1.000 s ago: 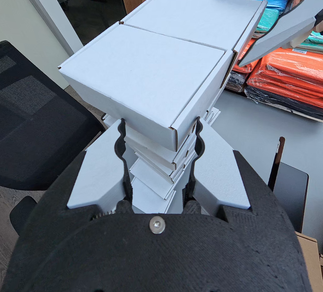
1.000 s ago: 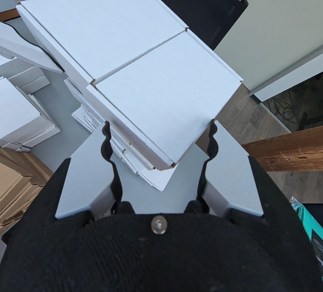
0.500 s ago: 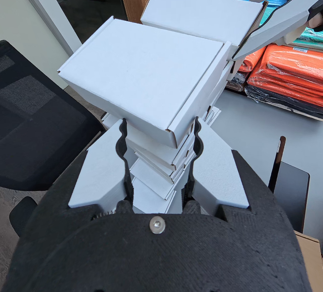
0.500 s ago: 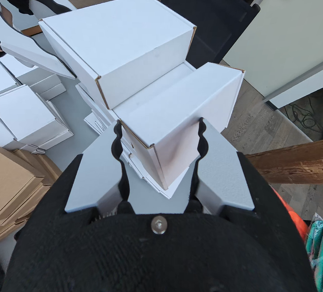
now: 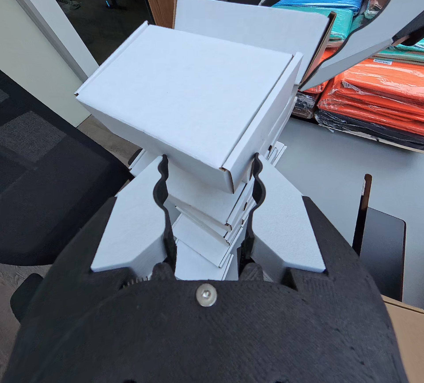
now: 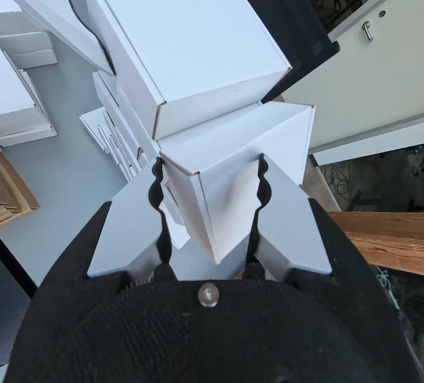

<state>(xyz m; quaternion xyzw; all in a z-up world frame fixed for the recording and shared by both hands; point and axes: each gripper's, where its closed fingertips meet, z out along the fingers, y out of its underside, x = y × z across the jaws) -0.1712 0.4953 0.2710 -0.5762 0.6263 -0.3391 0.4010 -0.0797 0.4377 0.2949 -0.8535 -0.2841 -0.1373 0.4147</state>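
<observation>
Student: Grippers' states?
Tutor: Left gripper [image 5: 210, 160] clamps the base half of a white mailer box [image 5: 183, 105]; right gripper [image 6: 211, 160] clamps its lid half, held above stacked flat boxes [image 5: 206, 234] on the grey table [image 5: 321, 177].

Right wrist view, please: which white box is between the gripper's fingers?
The half-folded box, held up in the air by the right gripper; the closed boxes sit apart on the table at left.

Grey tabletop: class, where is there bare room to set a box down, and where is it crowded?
Bare grey tabletop lies between the flat white box blanks and the wrapped orange packs; another strip separates the blanks from the stacked white boxes. Around the blanks it is crowded.
</observation>
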